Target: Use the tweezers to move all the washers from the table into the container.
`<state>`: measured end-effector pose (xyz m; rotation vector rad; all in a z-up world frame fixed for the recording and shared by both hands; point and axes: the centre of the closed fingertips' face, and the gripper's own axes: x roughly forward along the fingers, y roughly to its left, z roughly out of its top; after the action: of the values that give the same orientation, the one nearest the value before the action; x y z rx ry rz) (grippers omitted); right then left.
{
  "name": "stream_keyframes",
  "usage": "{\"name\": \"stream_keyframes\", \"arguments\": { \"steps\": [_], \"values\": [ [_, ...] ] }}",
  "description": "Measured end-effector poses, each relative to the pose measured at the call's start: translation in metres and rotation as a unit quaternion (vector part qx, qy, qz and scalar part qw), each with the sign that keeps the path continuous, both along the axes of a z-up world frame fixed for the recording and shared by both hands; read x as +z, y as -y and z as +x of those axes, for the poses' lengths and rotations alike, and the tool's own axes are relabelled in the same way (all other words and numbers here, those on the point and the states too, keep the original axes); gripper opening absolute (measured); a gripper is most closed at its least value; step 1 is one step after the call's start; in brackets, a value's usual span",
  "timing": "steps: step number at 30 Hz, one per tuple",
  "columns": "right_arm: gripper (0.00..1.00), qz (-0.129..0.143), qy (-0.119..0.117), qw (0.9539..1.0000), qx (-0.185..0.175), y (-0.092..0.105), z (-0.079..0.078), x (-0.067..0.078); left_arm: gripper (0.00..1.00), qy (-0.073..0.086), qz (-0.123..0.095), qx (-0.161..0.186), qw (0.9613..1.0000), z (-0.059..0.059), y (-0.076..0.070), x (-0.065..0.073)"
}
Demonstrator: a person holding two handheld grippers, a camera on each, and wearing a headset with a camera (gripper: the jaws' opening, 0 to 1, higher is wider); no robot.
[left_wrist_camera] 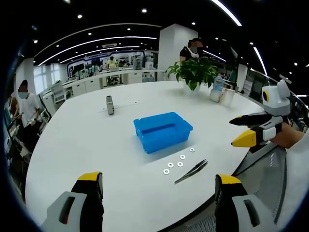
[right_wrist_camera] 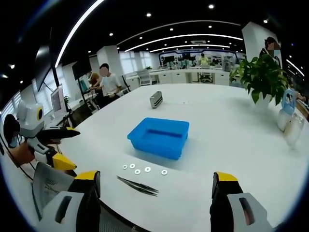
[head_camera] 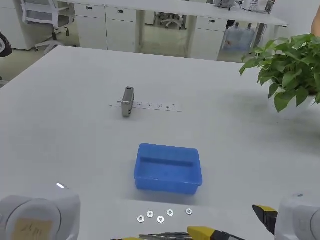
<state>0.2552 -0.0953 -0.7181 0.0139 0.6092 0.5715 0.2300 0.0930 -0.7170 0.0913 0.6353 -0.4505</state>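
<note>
1. The left gripper (left_wrist_camera: 158, 178) and the right gripper (right_wrist_camera: 155, 176) hang released and empty just off the desk's (head_camera: 75, 140) near edge. Their jaws are wide apart, apparently poised either side of the work before any pickup.
2. The tweezers (head_camera: 165, 235) lie flat at the near edge between the two grippers, within easy reach of either.
3. Five washers (head_camera: 160, 219) lie in a loose row just beyond the tweezers. They are probably too thin and flat for the broad jaws to pinch directly.
4. The blue container (head_camera: 167, 182) stands open-topped just behind the row and looks empty, so each carry should be short.
5. A grey plug (head_camera: 128, 101) sits on a socket strip (head_camera: 160, 106) mid-desk, and a potted plant (head_camera: 290, 70) stands near the far right edge. Both are well clear of the work.
</note>
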Motion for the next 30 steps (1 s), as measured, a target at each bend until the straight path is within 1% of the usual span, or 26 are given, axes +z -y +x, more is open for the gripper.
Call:
{"name": "stream_keyframes", "arguments": {
  "steps": [3, 6, 8, 11, 14, 15, 16, 17, 19, 20, 22, 23, 25, 28, 29, 30],
  "values": [
    [0.95, -0.004, -0.005, 1.0, 0.004, -0.002, 0.0, -0.004, 0.99, -0.007, 0.003, -0.003, 1.0, 0.001, 0.0, -0.003],
    [0.95, -0.008, -0.003, 0.9999, 0.006, -0.002, 0.001, -0.005, 0.99, -0.005, 0.005, -0.003, 1.0, 0.003, -0.001, -0.003],
    [0.95, -0.011, -0.003, 0.9999, 0.007, -0.002, 0.002, -0.006, 0.99, 0.0, 0.002, -0.002, 1.0, 0.005, -0.002, -0.001],
    [0.94, -0.015, 0.002, 0.9999, 0.008, -0.002, 0.003, -0.005, 0.99, 0.002, -0.005, -0.006, 1.0, 0.006, -0.001, -0.001],
    [0.94, -0.015, 0.002, 0.9999, 0.004, 0.0, 0.006, -0.007, 0.99, 0.004, -0.004, -0.014, 0.9999, 0.007, 0.001, -0.003],
    [0.93, -0.013, 0.002, 0.9999, 0.003, 0.0, 0.007, -0.007, 0.99, 0.009, -0.001, -0.013, 0.9999, 0.008, 0.001, -0.003],
    [0.93, -0.011, 0.003, 0.9999, 0.001, 0.0, 0.008, -0.006, 0.99, 0.011, 0.0, -0.013, 0.9999, 0.009, 0.001, -0.003],
    [0.92, -0.01, 0.002, 0.9999, 0.001, 0.0, 0.008, -0.007, 0.94, 0.011, 0.002, -0.018, 0.9998, 0.009, 0.002, -0.004],
    [0.91, -0.006, -0.003, 1.0, 0.002, 0.0, 0.009, -0.008, 0.85, 0.008, 0.005, -0.028, 0.9996, 0.01, 0.004, -0.007],
    [0.91, -0.004, -0.005, 1.0, 0.0, -0.001, 0.009, -0.009, 0.85, 0.007, 0.006, -0.03, 0.9995, 0.011, 0.005, -0.008],
    [0.89, -0.003, -0.01, 0.9999, 0.001, -0.001, 0.009, -0.011, 0.85, -0.005, 0.01, -0.043, 0.999, 0.012, 0.009, -0.014],
    [0.87, -0.002, -0.012, 0.9999, 0.003, -0.002, 0.009, -0.012, 0.83, -0.009, 0.012, -0.048, 0.9987, 0.013, 0.011, -0.016],
    [0.85, -0.005, -0.018, 0.9998, 0.004, -0.002, 0.008, -0.014, 0.79, -0.016, 0.019, -0.064, 0.9976, 0.014, 0.014, -0.021],
    [0.79, -0.006, -0.02, 0.9998, 0.006, -0.001, 0.009, -0.018, 0.73, -0.023, 0.033, -0.083, 0.9958, 0.019, 0.019, -0.028],
    [0.76, -0.006, -0.021, 0.9997, 0.007, 0.0, 0.009, -0.02, 0.69, -0.028, 0.036, -0.092, 0.9947, 0.019, 0.021, -0.03],
    [0.74, -0.005, -0.024, 0.9997, 0.006, 0.0, 0.01, -0.021, 0.64, -0.037, 0.039, -0.103, 0.9932, 0.017, 0.023, -0.033]
  ]
}}
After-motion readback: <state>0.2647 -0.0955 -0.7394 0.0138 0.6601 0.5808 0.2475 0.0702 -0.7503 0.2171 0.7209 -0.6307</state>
